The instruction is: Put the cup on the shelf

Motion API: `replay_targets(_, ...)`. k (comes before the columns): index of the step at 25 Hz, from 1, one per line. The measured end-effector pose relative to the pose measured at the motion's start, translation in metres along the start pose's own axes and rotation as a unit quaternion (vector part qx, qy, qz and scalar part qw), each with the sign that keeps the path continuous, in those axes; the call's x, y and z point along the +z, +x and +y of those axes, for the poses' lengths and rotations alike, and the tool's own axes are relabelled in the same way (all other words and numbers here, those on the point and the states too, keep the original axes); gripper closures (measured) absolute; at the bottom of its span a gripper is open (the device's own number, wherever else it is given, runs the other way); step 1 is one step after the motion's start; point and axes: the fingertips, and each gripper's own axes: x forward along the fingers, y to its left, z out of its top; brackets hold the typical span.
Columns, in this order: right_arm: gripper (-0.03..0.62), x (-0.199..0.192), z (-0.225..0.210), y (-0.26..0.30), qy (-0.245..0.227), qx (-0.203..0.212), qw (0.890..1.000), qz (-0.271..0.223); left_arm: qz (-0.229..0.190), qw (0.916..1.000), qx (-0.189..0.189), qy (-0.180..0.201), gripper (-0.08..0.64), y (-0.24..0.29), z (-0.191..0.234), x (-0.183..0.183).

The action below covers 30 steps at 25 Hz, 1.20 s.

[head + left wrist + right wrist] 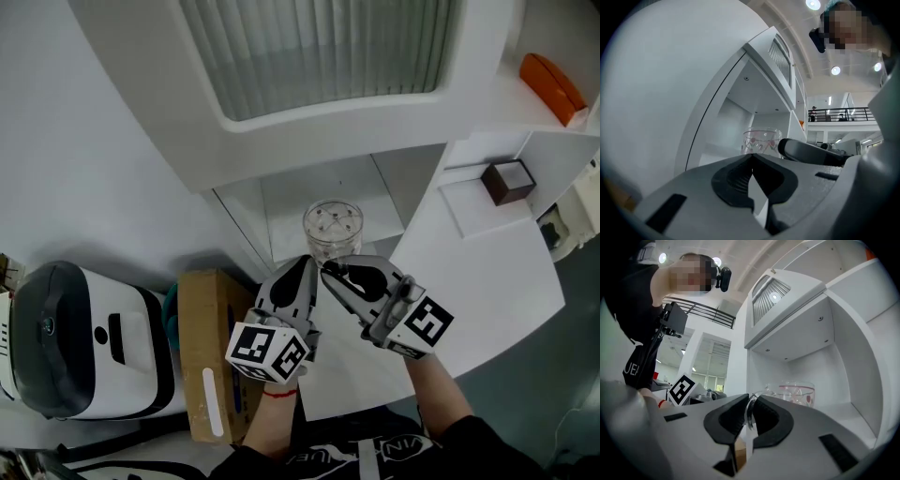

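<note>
A clear glass cup [332, 228] with red dots stands at the front of the white shelf compartment [291, 192]. My right gripper [328, 270] is shut on the cup's thin glass handle, which shows between its dark pads [750, 405]; the cup body [797, 392] stands just beyond on the shelf floor [843, 414]. Close to its left, my left gripper [307, 267] is shut with nothing in it. In the left gripper view the left gripper [751, 161] points at the cup [761, 139], with the right gripper's dark finger [811, 151] beside it.
A cardboard box [211, 347] and a white appliance with a dark lid [75, 347] sit at the lower left. A white counter [487, 272] runs to the right, with a small brown box [509, 181] on it. An orange object [553, 86] lies on an upper right ledge.
</note>
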Motion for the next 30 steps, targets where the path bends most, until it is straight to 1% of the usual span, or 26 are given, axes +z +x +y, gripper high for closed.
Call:
replay_targets(6, 0.569, -0.002, -0.003, -0.001, -0.010, 0.009, 1.000, -0.006, -0.002, 1.0000, 0.002, -0.007, 0.552, 0.006, 0.002, -0.003)
replay_targets(11, 0.571, -0.013, -0.005, -0.006, -0.022, 0.010, 1.000, 0.009, 0.003, 1.0000, 0.001, -0.004, 0.552, 0.007, 0.001, -0.008)
replay_targets(22, 0.571, -0.025, -0.013, -0.005, -0.023, 0.009, 0.999, 0.024, 0.016, 0.9998, 0.005, -0.011, 0.552, 0.002, 0.006, -0.020)
replay_targets(30, 0.569, -0.033, -0.022, 0.001, -0.026, 0.011, 0.999, 0.034, 0.014, 0.9996, 0.012, -0.020, 0.552, -0.006, 0.009, -0.025)
